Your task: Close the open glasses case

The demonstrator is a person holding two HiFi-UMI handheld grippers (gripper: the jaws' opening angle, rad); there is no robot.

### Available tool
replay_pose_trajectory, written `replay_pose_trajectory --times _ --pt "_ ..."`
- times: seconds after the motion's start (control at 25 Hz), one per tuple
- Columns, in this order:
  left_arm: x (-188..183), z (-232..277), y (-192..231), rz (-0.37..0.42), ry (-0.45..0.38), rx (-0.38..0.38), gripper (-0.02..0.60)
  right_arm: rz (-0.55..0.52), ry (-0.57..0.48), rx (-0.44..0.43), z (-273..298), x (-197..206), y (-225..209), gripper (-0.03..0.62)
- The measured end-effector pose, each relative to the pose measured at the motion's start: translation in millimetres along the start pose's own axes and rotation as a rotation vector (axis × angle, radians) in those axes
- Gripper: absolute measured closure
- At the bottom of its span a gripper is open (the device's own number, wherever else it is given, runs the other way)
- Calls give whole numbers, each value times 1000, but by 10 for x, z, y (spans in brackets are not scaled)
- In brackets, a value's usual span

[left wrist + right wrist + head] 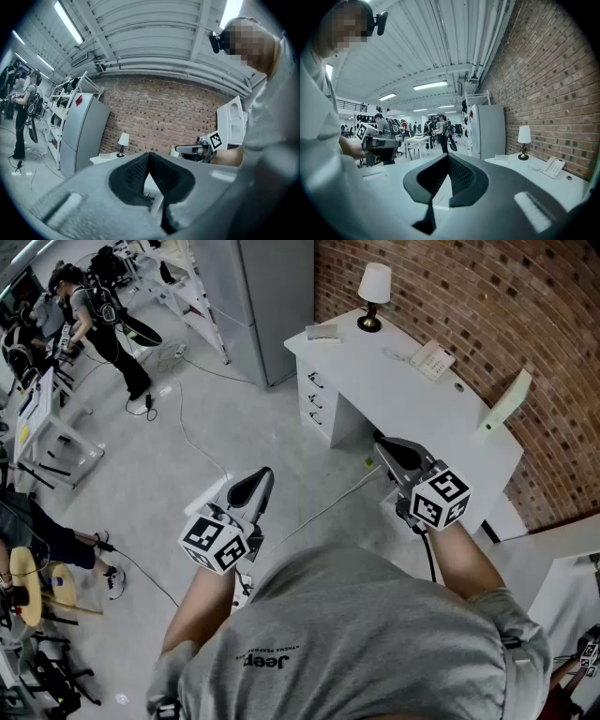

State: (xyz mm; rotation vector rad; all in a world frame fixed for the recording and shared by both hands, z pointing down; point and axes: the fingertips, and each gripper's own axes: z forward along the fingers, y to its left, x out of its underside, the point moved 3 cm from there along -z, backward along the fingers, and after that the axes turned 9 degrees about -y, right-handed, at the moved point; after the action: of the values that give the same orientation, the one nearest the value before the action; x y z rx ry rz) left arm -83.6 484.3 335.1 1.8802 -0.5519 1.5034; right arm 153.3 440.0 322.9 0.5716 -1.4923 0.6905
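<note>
Both grippers hang in the air in front of the person, short of the white desk [375, 381]. My left gripper [265, 474] is shut with nothing in it; in the left gripper view its dark pads [149, 154] meet at the tips. Nearer the desk's front edge, my right gripper [382, 444] is also shut and empty, its pads [448, 156] closed together. A small pale flat object [323, 331] lies on the desk's far left end next to the lamp [373, 292]; it is too small to tell whether it is the glasses case.
On the desk stand a white telephone [431, 360] and an upright pale panel [504, 401]. A brick wall [487, 296] runs behind the desk, and a grey cabinet [258, 296] stands to its left. A cable [202, 451] crosses the floor. People [103, 320] work at tables far left.
</note>
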Motion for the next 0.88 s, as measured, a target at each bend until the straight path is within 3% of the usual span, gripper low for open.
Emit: replay_pose_trajectory --times 0.88 --pt "-4 562 -250 31 -1 2 584 29 -20 -3 -222 -131 -585 585"
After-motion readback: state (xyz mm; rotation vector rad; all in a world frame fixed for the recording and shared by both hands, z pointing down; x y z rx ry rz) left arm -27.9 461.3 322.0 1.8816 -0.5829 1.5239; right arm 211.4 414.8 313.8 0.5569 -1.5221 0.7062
